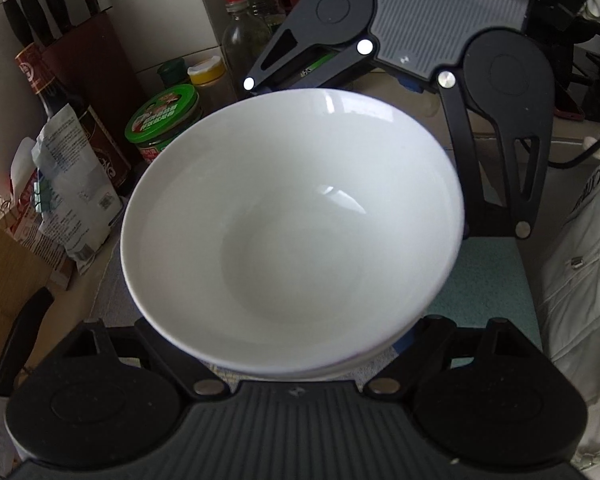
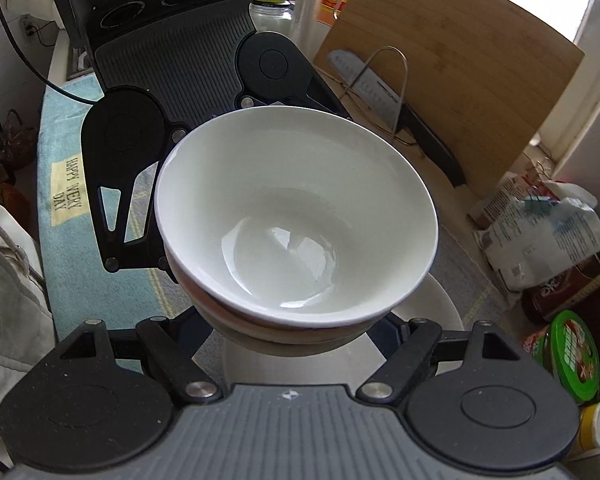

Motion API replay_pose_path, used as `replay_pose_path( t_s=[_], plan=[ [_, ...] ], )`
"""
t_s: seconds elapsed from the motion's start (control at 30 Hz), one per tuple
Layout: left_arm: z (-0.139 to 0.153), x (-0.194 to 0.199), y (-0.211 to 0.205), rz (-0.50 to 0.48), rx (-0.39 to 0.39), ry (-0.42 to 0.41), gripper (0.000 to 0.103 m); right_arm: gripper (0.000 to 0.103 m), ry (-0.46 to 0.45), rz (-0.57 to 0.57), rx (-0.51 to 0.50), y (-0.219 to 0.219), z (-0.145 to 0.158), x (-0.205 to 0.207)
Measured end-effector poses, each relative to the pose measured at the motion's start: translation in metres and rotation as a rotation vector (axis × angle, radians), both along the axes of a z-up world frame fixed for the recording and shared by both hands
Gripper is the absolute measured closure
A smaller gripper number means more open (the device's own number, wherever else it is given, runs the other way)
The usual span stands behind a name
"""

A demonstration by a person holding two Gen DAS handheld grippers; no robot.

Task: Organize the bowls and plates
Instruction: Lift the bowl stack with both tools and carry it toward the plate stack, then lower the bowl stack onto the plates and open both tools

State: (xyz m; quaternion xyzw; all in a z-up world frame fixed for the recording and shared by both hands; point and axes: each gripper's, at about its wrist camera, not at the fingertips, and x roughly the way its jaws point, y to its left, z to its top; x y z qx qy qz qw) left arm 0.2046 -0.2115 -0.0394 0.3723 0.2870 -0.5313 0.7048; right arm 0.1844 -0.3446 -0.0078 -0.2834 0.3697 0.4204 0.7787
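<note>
Presently both tongs, left gripper (image 1: 296, 364) and right gripper (image 2: 292, 332), clamp the white bowl stack (image 1: 292, 220) aloft in transit; next, steady lowering onto the counter mat (image 2: 72, 240).

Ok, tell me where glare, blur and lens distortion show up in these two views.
Left wrist view: window glare on the white bowl, its right rim smeared by motion blur, and the knife block bowed by fisheye. Right wrist view: bright glare patch in the bowl's bottom, blown-out window at top right, and the wooden cutting board curved.
</note>
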Motion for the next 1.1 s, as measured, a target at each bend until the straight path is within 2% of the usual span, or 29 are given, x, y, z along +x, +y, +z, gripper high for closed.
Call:
replay_pose_path(
  t_s=[0.3,0.9,0.93,1.0,1.03,1.1],
  plan=[
    [-0.019,0.021,-0.03,-0.019,0.007,0.024,0.015,0.018,0.042,-0.056,-0.014,-0.037,-0.017,0.016],
    [-0.034,0.035,-0.036,0.035,-0.015,0.094,0.013,0.018,0.055,-0.073,-0.018,-0.043,-0.027,0.02],
    [-0.035,0.035,-0.035,0.044,-0.021,0.089,0.012,0.017,0.057,-0.075,-0.013,-0.044,-0.027,0.02],
    [-0.035,0.032,-0.033,0.047,-0.033,0.07,0.012,0.009,0.063,-0.085,0.015,-0.046,-0.025,0.023],
    [-0.035,0.03,-0.032,0.053,-0.037,0.056,0.01,0.001,0.06,-0.092,0.024,-0.047,-0.024,0.023],
    [-0.034,0.025,-0.028,0.077,-0.048,0.029,0.008,0.0,0.055,-0.099,0.024,-0.049,-0.024,0.023]
  ],
)
